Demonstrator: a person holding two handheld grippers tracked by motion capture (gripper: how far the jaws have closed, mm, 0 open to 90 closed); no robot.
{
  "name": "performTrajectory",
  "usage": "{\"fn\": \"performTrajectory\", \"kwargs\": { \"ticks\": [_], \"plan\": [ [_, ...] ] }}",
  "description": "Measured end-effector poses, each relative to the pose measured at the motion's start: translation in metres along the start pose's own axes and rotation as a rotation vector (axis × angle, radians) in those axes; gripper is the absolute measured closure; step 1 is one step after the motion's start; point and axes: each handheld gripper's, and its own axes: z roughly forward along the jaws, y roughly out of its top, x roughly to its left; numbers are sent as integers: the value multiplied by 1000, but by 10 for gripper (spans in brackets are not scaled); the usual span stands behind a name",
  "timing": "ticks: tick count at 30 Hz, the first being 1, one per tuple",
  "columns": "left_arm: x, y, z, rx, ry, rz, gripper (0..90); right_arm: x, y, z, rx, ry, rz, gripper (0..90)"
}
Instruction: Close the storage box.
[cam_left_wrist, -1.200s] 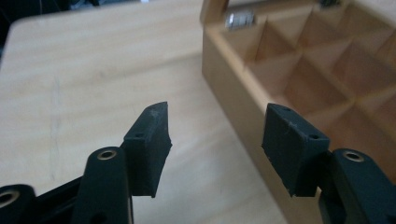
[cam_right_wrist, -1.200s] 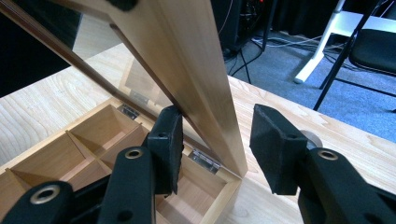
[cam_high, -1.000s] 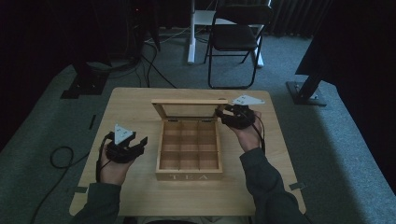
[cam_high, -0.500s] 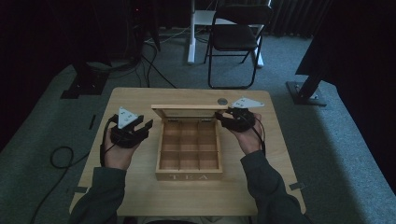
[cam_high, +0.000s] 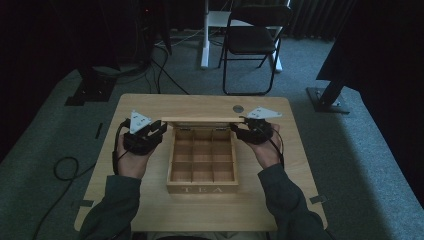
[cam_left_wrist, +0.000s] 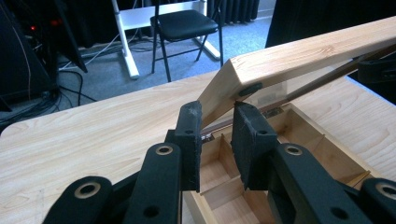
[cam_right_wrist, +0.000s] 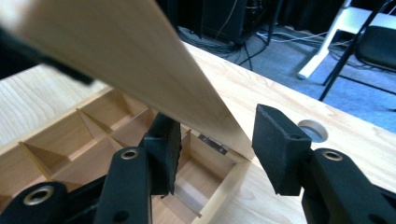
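**Grippers at both ends of a raised tea-box lid**

Furniture first: a rectangular light wooden table stands on grey carpet, with a black folding chair and a white stand behind it, and a small round grey cable port set into the tabletop near its far edge.

At the table's centre sits a square light wooden tea box divided into nine open compartments, with "TEA" lettered on its near wall. Its wooden-framed lid with a clear pane is hinged at the far side and stands raised, seen edge-on from the high view.

A person's forearms in dark sleeves come in from the bottom. The left gripper sits at the box's left far corner; its black jaws are a little apart, with the lid's left end corner in or just beyond the gap, and I cannot tell whether the pads touch the wood. The right gripper is at the box's right far corner, its jaws set wider apart, the lid's right end slanting down between them above a small metal hinge; no contact with either pad is clear.
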Motion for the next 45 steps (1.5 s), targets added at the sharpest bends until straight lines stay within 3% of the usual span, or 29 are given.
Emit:
{"fn": "performTrajectory", "kwargs": {
  "ticks": [11, 15, 19, 24, 28, 35, 41, 45],
  "plan": [
    [-5, -1, -4, -15, -8, 4, 733, 7, -5, -19, -23, -15, 2, 545],
    [-6, -3, -4, -15, -10, 4, 732, 17, -6, -33, -45, -36, -46, 617],
    [-6, -6, -5, -19, -13, 0, 732, 22, -4, -39, -55, -71, -64, 676],
    [-7, -8, -6, -20, -15, -6, 716, 32, -5, -40, -52, -121, -119, 705],
    [-8, -8, -11, -21, -28, -17, 671, 30, -7, -42, -59, -106, -100, 734],
    [-14, -6, -17, -39, -46, -5, 602, 30, -10, -43, -63, -96, -88, 728],
    [-14, -6, -17, -31, -45, 2, 611, 31, -12, -43, -62, -95, -85, 694],
    [-15, -10, -18, -27, -44, 6, 612, 34, -13, -46, -61, -80, -71, 597]
  ]
}}
